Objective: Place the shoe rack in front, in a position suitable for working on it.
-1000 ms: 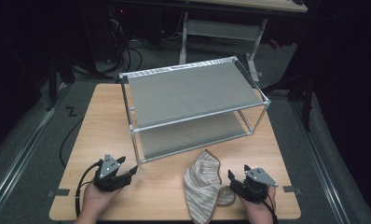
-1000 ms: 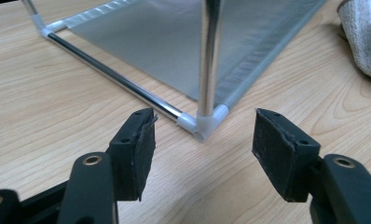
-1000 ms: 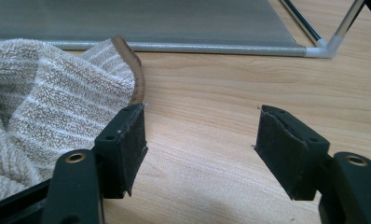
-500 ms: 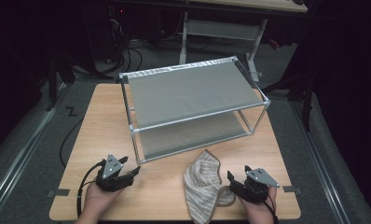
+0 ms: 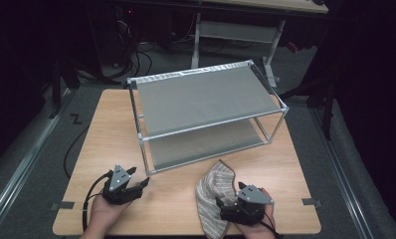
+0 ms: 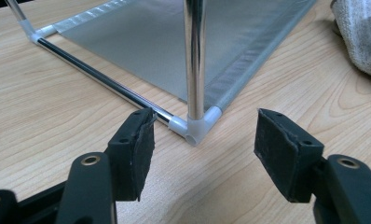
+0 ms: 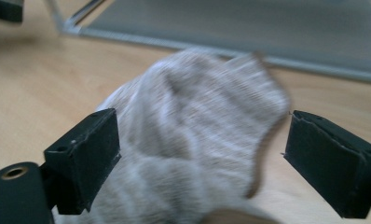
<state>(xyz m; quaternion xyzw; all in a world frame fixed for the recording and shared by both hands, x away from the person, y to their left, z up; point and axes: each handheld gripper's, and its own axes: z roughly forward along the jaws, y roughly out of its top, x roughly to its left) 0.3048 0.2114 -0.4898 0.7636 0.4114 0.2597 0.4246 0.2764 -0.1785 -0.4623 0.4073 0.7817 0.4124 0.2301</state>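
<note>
A two-tier metal rack (image 5: 206,117) stands on the wooden table (image 5: 106,129), a striped cloth (image 5: 213,194) lying at its front. The right gripper (image 7: 200,158), jaws just opening, frames the cloth without pinching it; closing on it likely comes next. The left gripper (image 6: 202,154) waits open at the rack's corner post (image 6: 195,65).

In the high view, the two-tier rack of chrome tubes and grey fabric shelves (image 5: 206,117) fills the middle of the light wooden table (image 5: 111,129), blocking any straight path toward the top of the frame. Bare tabletop runs down the left side and along the lower edge. At lower centre the crumpled beige striped cloth (image 5: 213,191) lies across that strip. The rack's near chrome corner post (image 6: 195,60) stands directly ahead at lower left.
</note>
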